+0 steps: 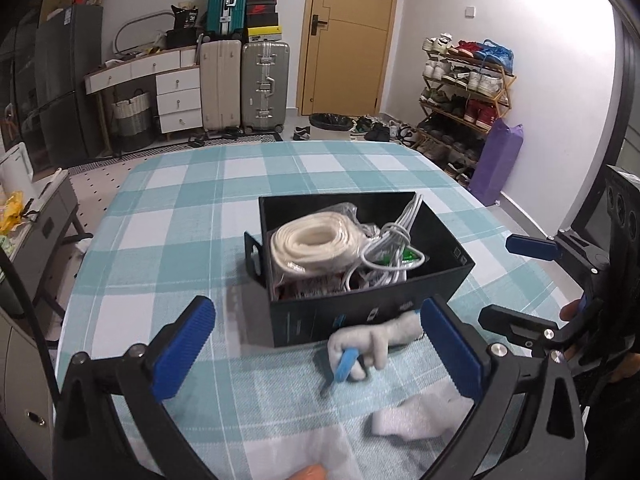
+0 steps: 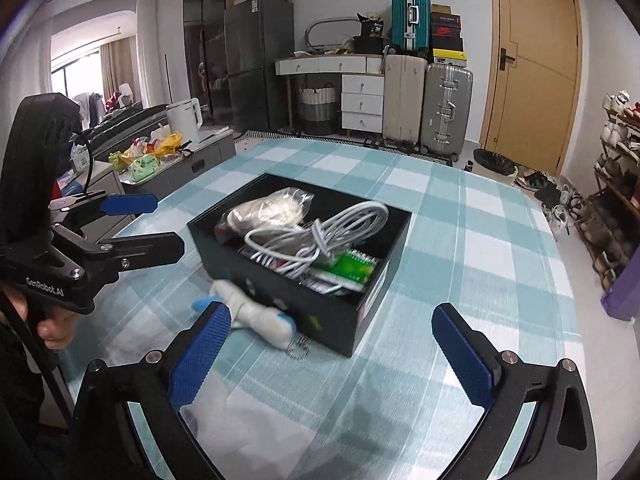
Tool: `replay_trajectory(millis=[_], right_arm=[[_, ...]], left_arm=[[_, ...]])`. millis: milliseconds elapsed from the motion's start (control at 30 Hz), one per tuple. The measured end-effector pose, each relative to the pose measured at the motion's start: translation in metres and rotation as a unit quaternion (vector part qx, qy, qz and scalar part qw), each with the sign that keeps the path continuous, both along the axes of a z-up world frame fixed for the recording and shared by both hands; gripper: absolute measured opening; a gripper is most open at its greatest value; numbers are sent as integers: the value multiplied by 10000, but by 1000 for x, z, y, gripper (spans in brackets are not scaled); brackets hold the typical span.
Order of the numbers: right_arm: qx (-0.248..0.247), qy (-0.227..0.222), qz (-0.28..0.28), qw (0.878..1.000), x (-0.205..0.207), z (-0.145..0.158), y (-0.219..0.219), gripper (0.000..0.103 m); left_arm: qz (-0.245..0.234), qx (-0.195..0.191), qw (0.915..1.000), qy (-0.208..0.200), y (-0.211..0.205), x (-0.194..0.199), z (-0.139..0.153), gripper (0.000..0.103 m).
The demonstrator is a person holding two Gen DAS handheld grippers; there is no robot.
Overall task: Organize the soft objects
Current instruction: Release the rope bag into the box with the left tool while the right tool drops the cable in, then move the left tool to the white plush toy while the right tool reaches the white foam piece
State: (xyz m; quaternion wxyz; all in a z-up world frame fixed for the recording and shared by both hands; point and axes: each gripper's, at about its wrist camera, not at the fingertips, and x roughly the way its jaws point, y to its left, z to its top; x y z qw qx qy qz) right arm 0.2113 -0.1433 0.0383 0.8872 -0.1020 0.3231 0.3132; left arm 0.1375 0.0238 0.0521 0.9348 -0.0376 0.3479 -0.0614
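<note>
A black box [image 1: 436, 240] [image 2: 280, 286] stands mid-table, holding a bagged white rope coil [image 1: 308, 246], white cables [image 2: 320, 228] and packets. A white and blue plush toy [image 1: 372, 344] [image 2: 260, 316] lies against the box's near wall. A white sock [image 1: 416, 416] and white cloth [image 2: 248, 432] lie nearer. My left gripper [image 1: 316, 350] [image 2: 158, 220] is open and empty, just short of the plush. My right gripper [image 2: 334, 354] [image 1: 516, 280] is open and empty, before the box.
The table has a teal and white checked cloth [image 1: 192, 216]. Suitcases [image 1: 244, 84], white drawers [image 1: 178, 96], a door [image 1: 352, 36] and a shoe rack [image 1: 464, 96] stand beyond. A side cabinet with a kettle [image 2: 184, 120] is at the left.
</note>
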Motion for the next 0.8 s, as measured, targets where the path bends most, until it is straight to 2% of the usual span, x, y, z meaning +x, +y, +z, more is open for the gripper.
replay_trajectory(millis=[500,800], right_arm=[[-201,448,6,9988,-40,-33,10,102],[-402,648,139,9970,-51,-49,15,102]], left_arm=[[323,300,9990,-29,7,-32,-11,103],[323,246,9991,112,7,-35,-24,103]])
